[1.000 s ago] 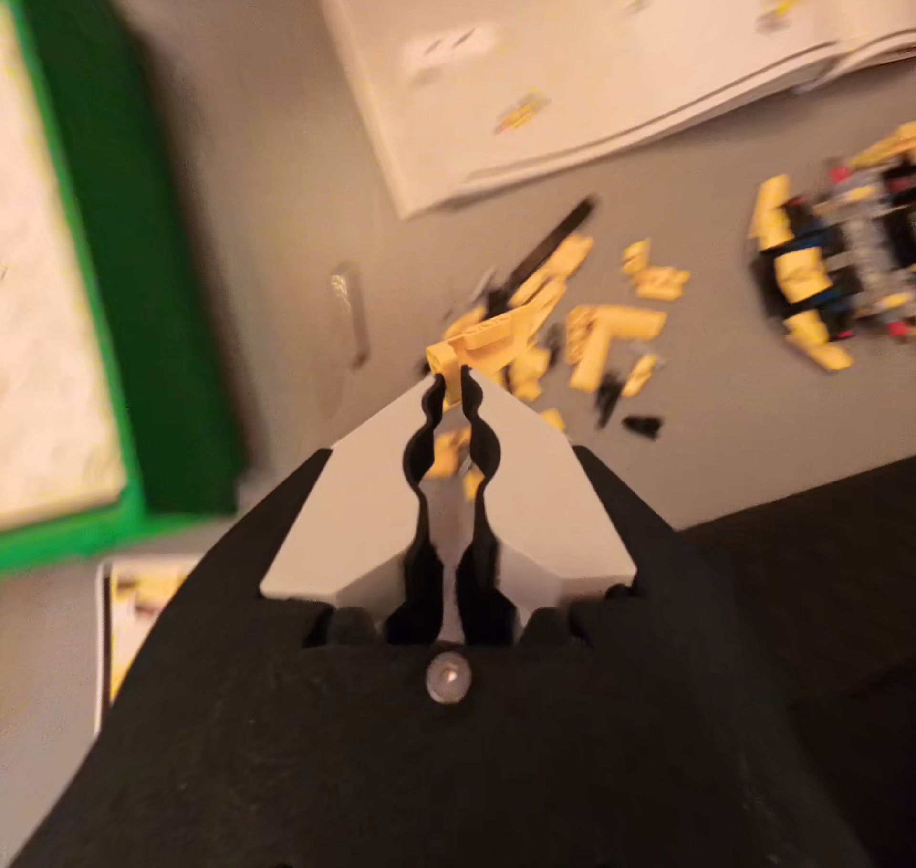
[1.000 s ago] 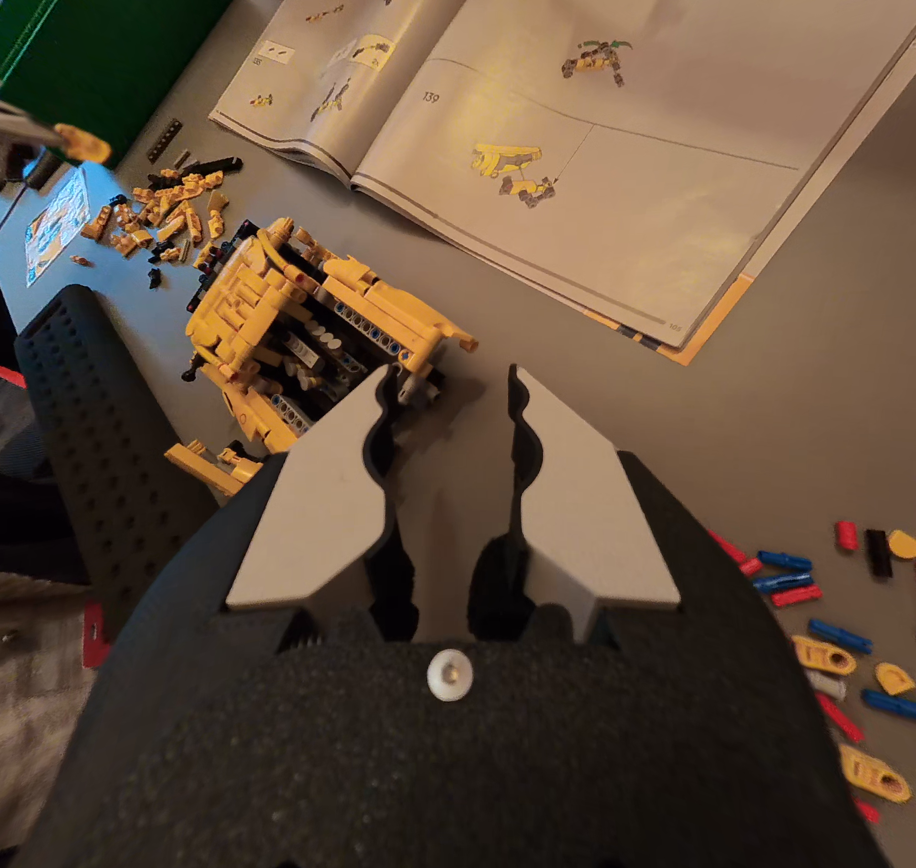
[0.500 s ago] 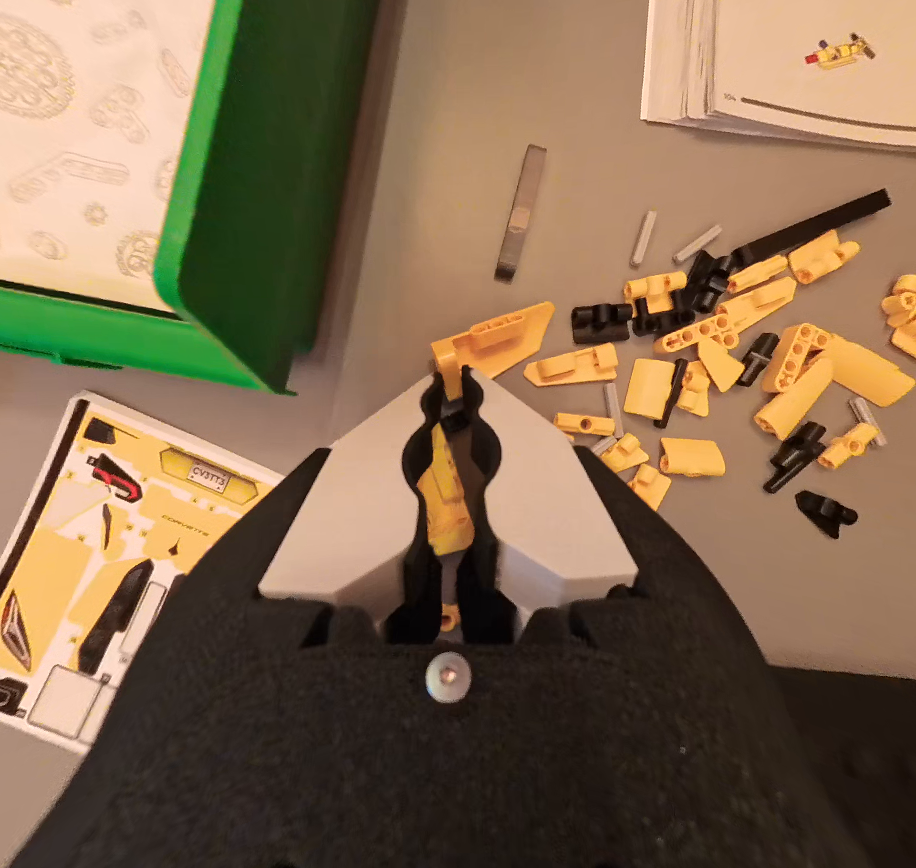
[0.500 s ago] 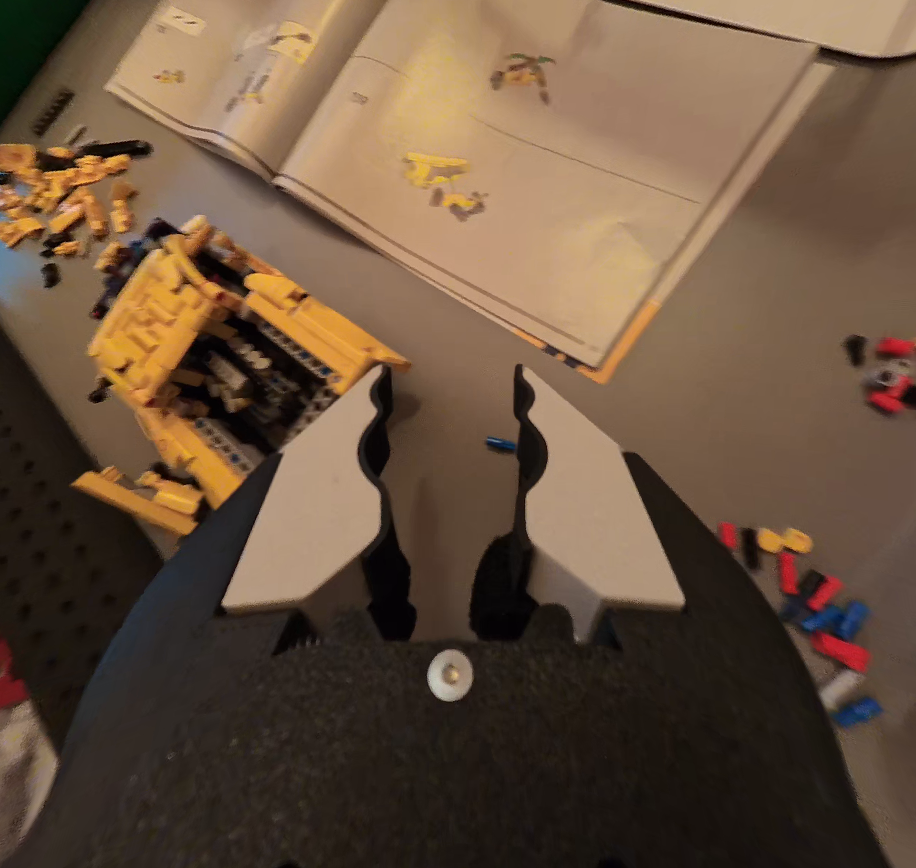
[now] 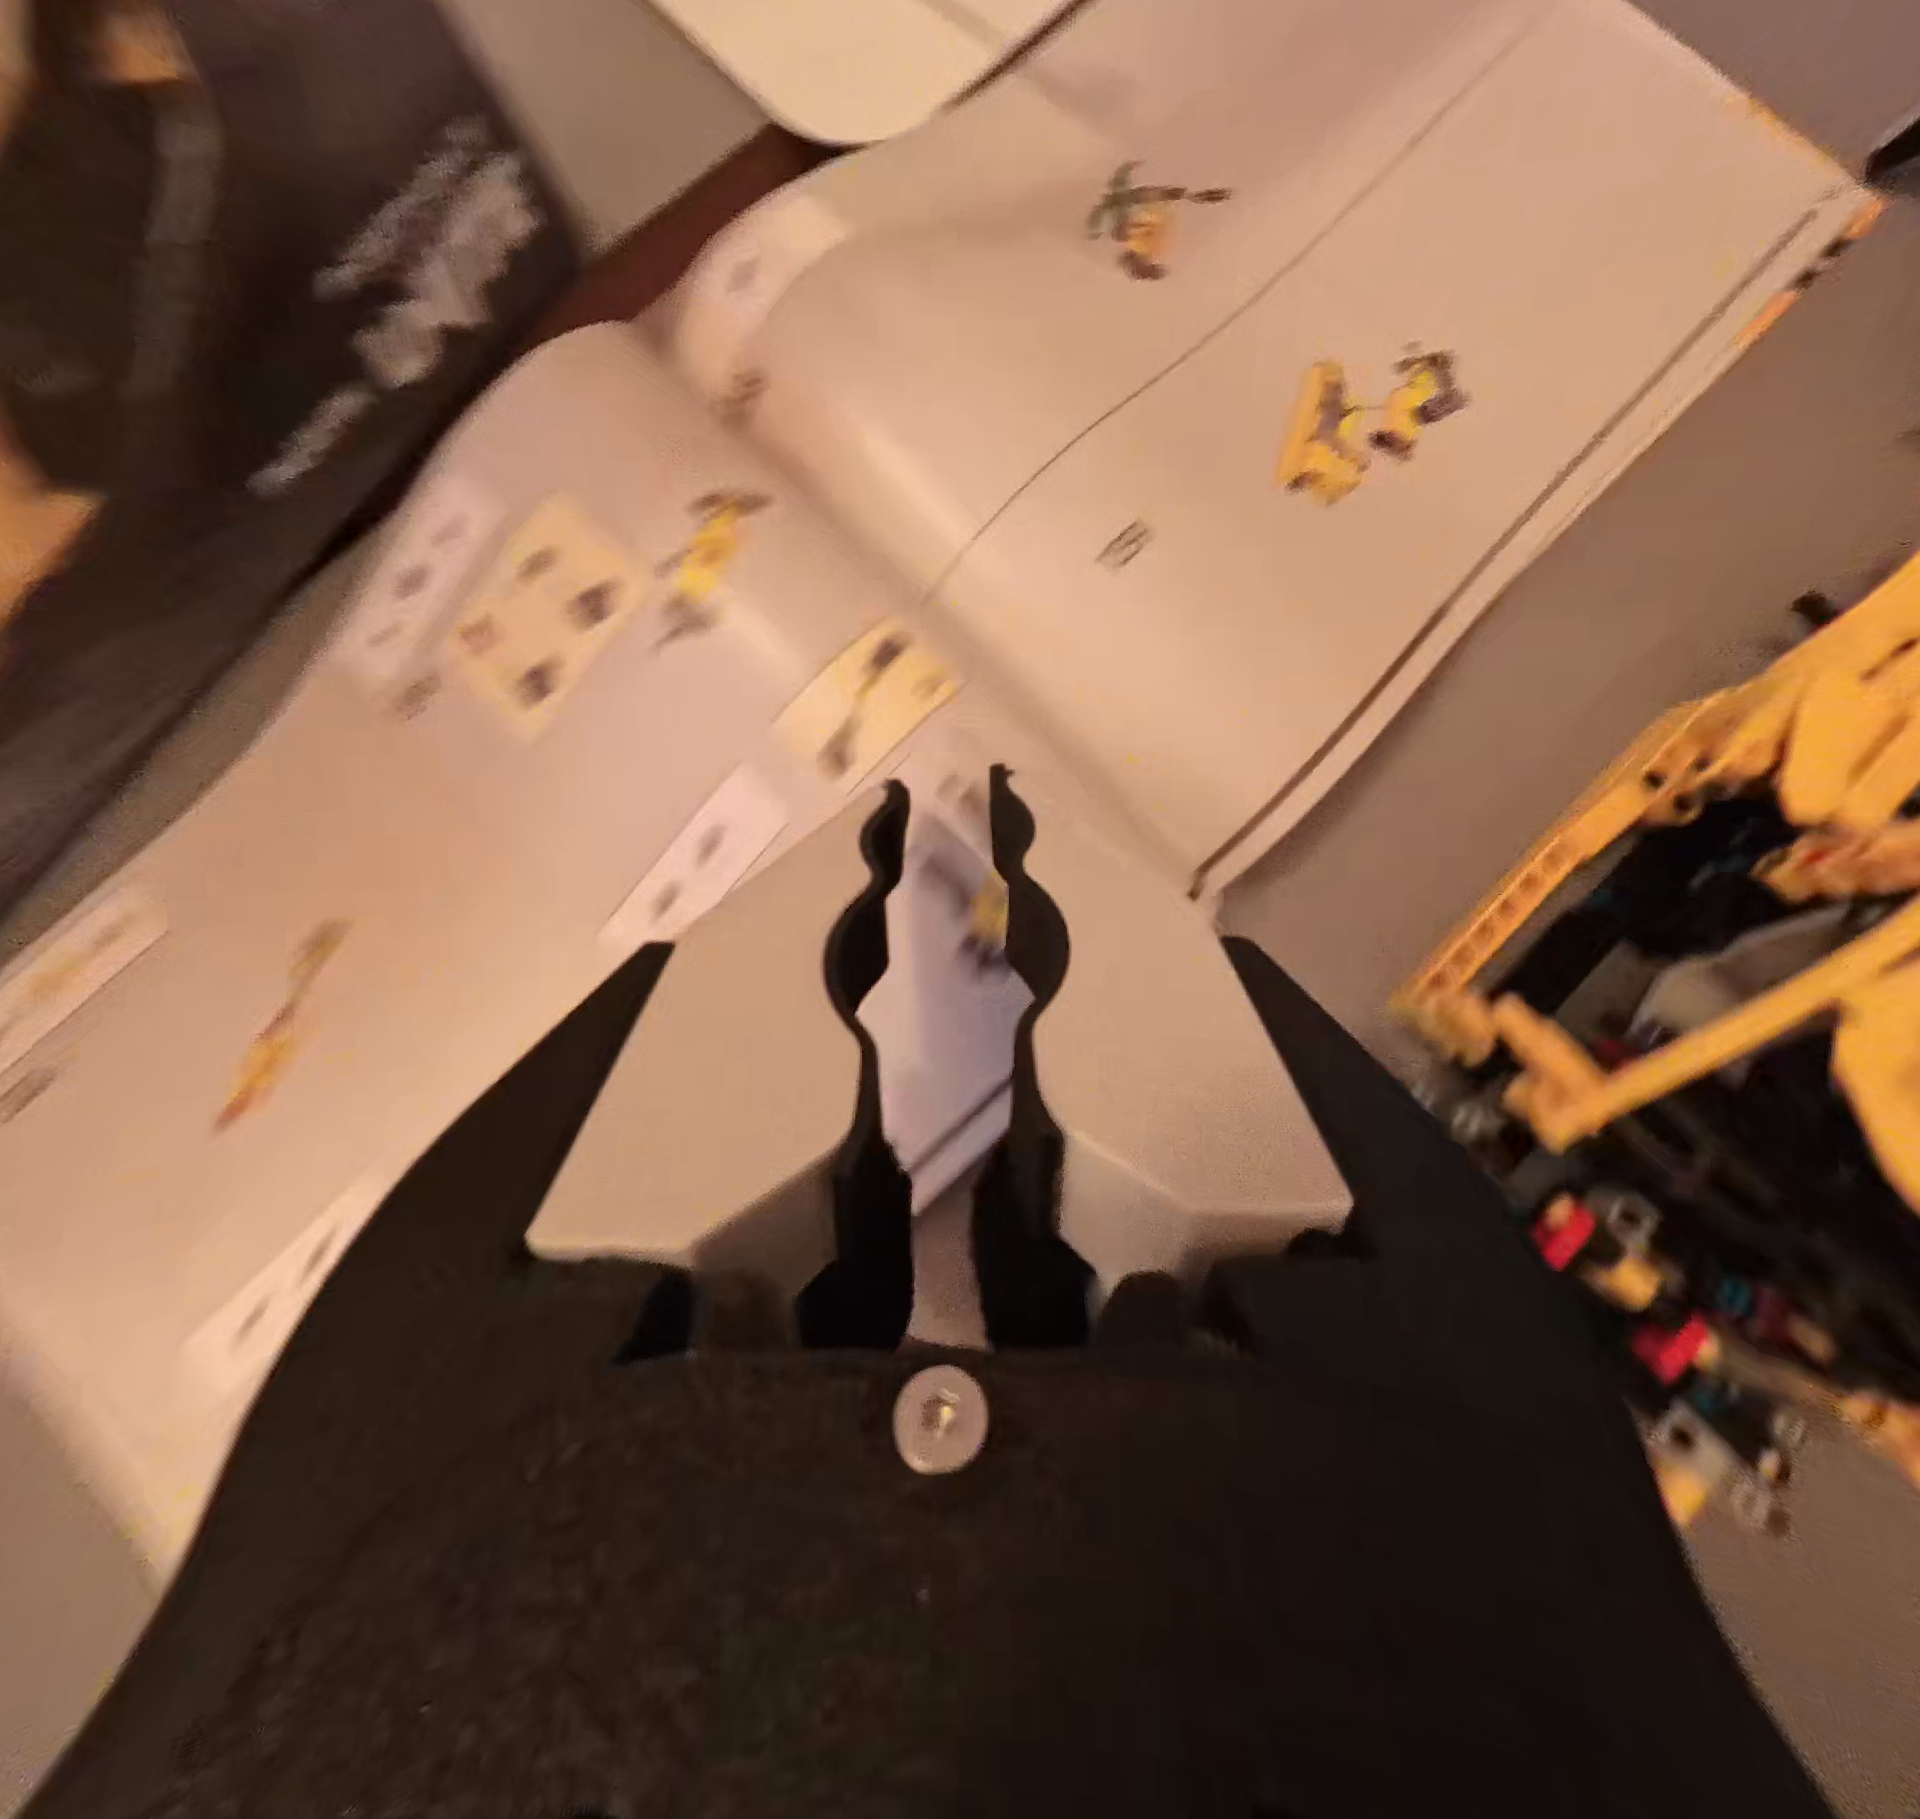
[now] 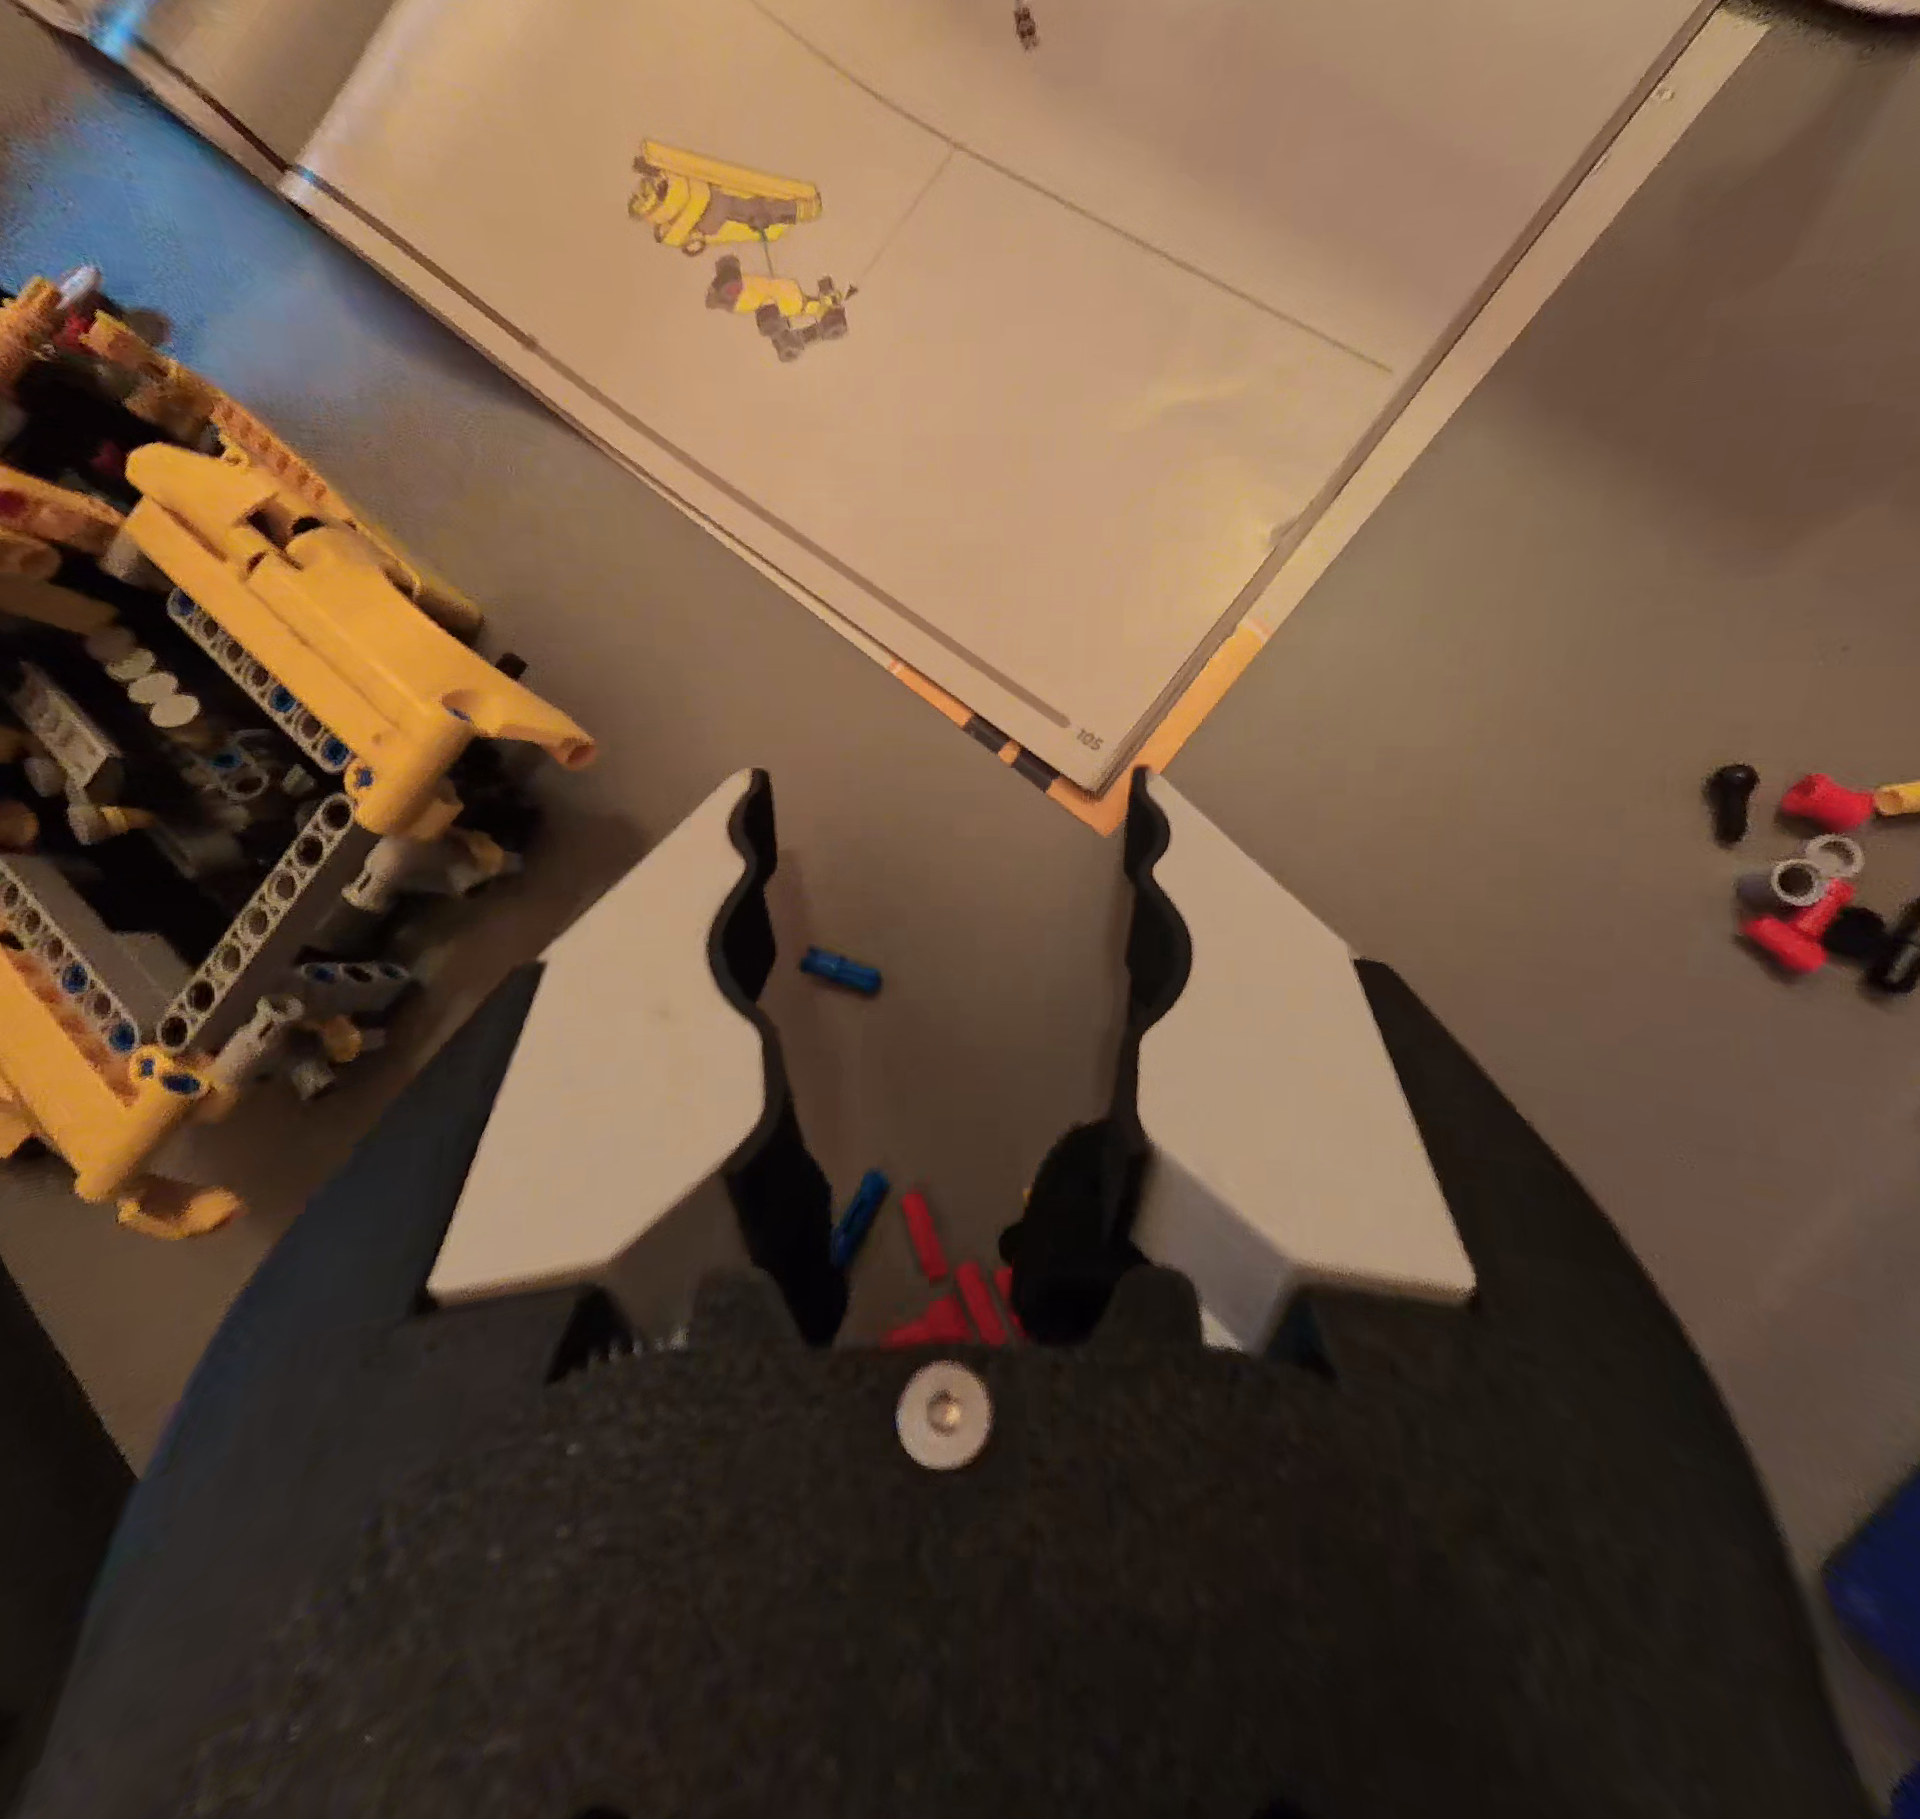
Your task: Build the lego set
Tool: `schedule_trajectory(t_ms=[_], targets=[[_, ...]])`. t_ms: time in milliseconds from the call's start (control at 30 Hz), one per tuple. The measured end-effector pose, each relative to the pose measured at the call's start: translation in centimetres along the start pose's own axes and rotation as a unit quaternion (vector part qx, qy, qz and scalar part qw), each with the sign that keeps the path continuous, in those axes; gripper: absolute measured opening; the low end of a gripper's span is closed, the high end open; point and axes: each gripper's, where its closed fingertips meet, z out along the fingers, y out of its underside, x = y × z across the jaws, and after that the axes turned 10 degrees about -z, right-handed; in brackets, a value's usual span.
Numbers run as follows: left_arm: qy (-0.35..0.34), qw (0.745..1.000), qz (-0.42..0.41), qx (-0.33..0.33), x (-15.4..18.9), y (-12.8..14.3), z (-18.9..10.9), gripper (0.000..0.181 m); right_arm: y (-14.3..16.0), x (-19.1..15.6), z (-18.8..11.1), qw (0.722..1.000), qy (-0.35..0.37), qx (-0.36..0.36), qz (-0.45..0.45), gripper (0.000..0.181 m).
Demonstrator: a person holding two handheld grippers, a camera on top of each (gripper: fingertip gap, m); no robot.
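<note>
In the blurred left wrist view, my left gripper (image 5: 945,782) hovers over the open instruction booklet (image 5: 1039,367). Its jaws stand slightly apart and I see no piece between the pads. The half-built yellow and black model (image 5: 1766,834) lies to its right. In the right wrist view, my right gripper (image 6: 945,782) is wide open and empty above the grey table. A small blue pin (image 6: 840,971) lies on the table between its fingers, nearer the left one and touching neither. The model (image 6: 260,678) is at the left, and the booklet (image 6: 935,367) is ahead.
Red and blue pins (image 6: 935,1260) lie on the table under the base of the right fingers. A small heap of red, black and grey parts (image 6: 1808,886) lies at the right edge. A dark blurred shape (image 5: 208,263) fills the upper left of the left wrist view. About 25 cm separates my left fingertips from my right.
My left gripper swung from the heap of yellow parts to over the booklet; its jaws parted and the yellow panel it held is gone. My right gripper opened wider and moved right, over the blue pin.
</note>
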Motion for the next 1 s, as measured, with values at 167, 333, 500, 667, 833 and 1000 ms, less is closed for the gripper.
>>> schedule_trajectory(t_ms=[167, 333, 500, 667, 833, 1000], targets=[[0.05, 0.999, 0.017, -0.011, 4.3, -0.7, 4.8, 0.0, 0.0, 0.1, 0.3, 1.0, 0.011, -0.008, 0.013, 0.065], [0.051, 0.999, 0.013, -0.006, 4.3, -0.7, 4.7, 0.0, -0.5, -0.1, -0.2, 0.999, 0.0, 0.016, 0.051, 0.063], [0.045, 0.999, 0.017, -0.003, 4.4, -0.5, 5.0, 0.0, -2.3, -0.5, -1.1, 0.988, -0.033, 0.107, 0.108, 0.061], [0.049, 0.999, 0.011, -0.002, 4.5, -0.5, 5.0, 0.0, -0.8, 0.6, -0.4, 0.979, -0.043, 0.078, 0.183, 0.049], [0.051, 0.999, 0.008, -0.003, 4.5, -0.4, 5.0, 0.0, -0.9, 1.8, -0.1, 0.973, -0.011, 0.056, 0.224, 0.033], [0.058, 0.998, 0.001, -0.004, 4.6, -0.3, 5.0, 0.001, -0.5, 3.2, 0.4, 0.973, 0.035, 0.017, 0.229, 0.027]])
